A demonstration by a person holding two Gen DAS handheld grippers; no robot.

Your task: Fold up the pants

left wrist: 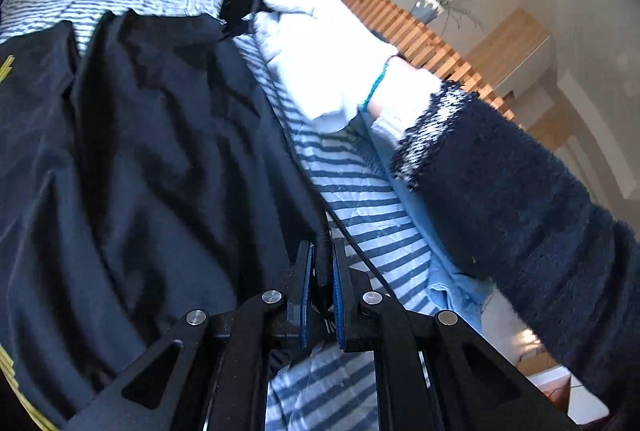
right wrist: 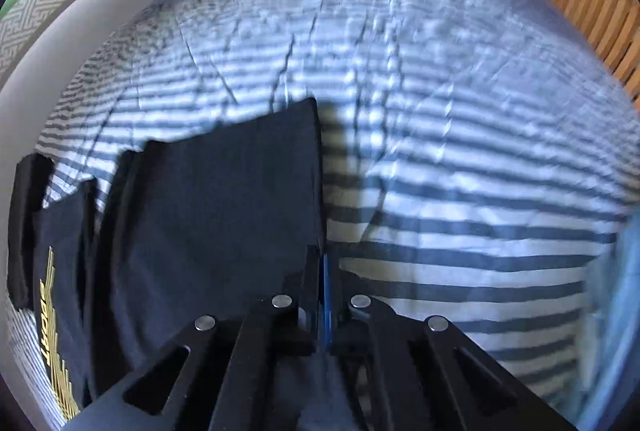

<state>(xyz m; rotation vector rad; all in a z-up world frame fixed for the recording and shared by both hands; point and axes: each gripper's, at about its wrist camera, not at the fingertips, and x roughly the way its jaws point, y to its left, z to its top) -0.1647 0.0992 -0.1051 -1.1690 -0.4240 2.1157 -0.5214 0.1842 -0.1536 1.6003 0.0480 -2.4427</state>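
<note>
Daylight, fairly bright, both views. Slatted light-and-shadow bands fall across the striped bedspread (right wrist: 440, 135), strongest in right wrist view. White glove (left wrist: 320, 59) near blown out. Dark pants (left wrist: 152, 151) lose fold detail. Right wrist view motion-blurred, softest at far edge. Heavy fisheye bending, black vignette corners.

text: "SPORT" | colour: yellow | on: dark pants (right wrist: 200, 231) | edge: left
</note>
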